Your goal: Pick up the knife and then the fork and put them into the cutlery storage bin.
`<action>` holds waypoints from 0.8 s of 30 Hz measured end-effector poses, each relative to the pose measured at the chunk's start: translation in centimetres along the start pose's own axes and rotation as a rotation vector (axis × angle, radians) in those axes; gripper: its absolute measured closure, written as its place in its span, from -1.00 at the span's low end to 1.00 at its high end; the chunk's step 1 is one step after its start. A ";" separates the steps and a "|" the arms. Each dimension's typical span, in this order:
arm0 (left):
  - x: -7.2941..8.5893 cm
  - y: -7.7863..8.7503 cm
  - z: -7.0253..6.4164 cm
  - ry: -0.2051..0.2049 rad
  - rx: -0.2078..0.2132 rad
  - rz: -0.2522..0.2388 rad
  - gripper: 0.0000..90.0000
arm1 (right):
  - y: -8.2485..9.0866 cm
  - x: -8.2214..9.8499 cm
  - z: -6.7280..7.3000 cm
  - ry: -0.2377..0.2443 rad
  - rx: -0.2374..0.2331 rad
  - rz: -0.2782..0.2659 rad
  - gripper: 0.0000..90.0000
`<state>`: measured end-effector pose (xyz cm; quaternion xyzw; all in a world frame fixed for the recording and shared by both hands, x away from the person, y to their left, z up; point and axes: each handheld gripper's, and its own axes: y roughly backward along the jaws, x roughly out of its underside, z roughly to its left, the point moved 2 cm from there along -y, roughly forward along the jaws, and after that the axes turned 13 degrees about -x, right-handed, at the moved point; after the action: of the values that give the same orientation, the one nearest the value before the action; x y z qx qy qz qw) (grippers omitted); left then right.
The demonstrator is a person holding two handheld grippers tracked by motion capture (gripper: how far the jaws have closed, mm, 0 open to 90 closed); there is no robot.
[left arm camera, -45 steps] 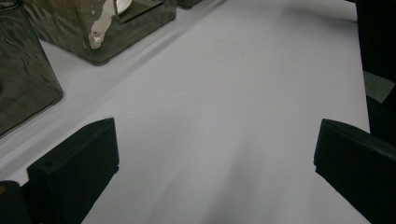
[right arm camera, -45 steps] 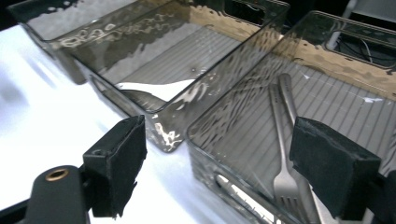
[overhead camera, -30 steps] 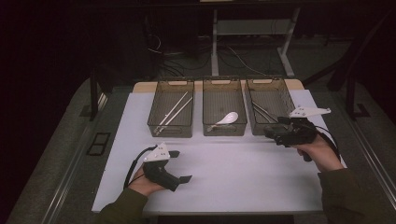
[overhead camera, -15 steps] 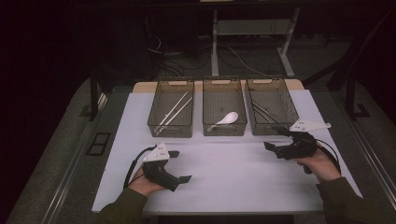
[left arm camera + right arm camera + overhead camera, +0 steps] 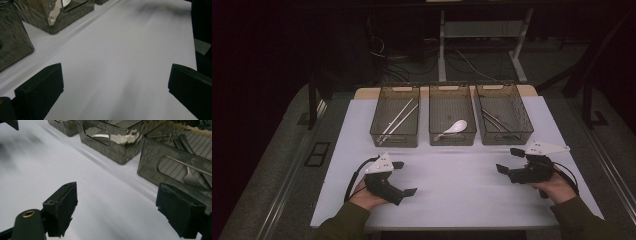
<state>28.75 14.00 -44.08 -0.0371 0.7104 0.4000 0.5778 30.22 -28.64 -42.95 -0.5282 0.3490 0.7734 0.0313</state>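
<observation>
While both grippers sit low over the bare white table cover [image 5: 452,190], nothing is held: the left gripper [image 5: 404,178] shows its two black jaws standing wide apart with only cloth between them, and the right gripper [image 5: 508,161] likewise has its jaws spread and empty. Each rests near the front edge, well apart from the other, a hand behind it.

Farther back stand three smoky plastic bins in a row. The left bin [image 5: 377,131] holds a pair of pale chopsticks [image 5: 399,118], the middle bin [image 5: 439,141] a white soup spoon [image 5: 453,128], the right bin [image 5: 526,122] dark metal cutlery [image 5: 494,119].

The cutlery looks sorted by kind — the step in hand seems to be a pause or a finish, with no item loose on the cover. Any further pick would call for a reach forward over a bin wall and a jaw lowered along a slim handle.

The right gripper view shows what the high view leaves vague — a fork [image 5: 191,178] lying on the right bin's ribbed floor, just past the near wall. The left gripper view gives the spoon's pale edge [image 5: 65,2] through the middle bin's handle cut-out.
</observation>
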 end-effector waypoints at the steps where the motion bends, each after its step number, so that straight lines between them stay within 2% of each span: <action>1: 0.0 0.0 0.0 -0.001 0.000 0.000 -1.00 | 0.0 0.1 0.1 0.002 0.000 -0.002 -0.62; 10: 0.0 0.1 0.1 -0.007 -0.001 0.005 -1.00 | 0.4 1.2 1.0 0.004 -0.008 0.006 -0.62; 13: 0.0 0.1 0.1 -0.008 -0.001 0.004 -1.00 | 0.6 1.5 1.4 -0.001 -0.015 -0.007 -0.62; 20: 0.0 0.2 0.0 -0.006 -0.002 0.004 -1.00 | 1.1 2.5 1.7 -0.017 -0.001 -0.022 -0.62; 24: 0.0 0.1 0.0 -0.008 -0.003 0.003 -1.00 | 1.2 2.8 1.8 -0.030 -0.020 -0.038 -0.70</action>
<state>28.72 14.11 -44.01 -0.0353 0.7077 0.4021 0.5798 27.03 -29.42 -44.30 -0.5232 0.3308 0.7840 0.0461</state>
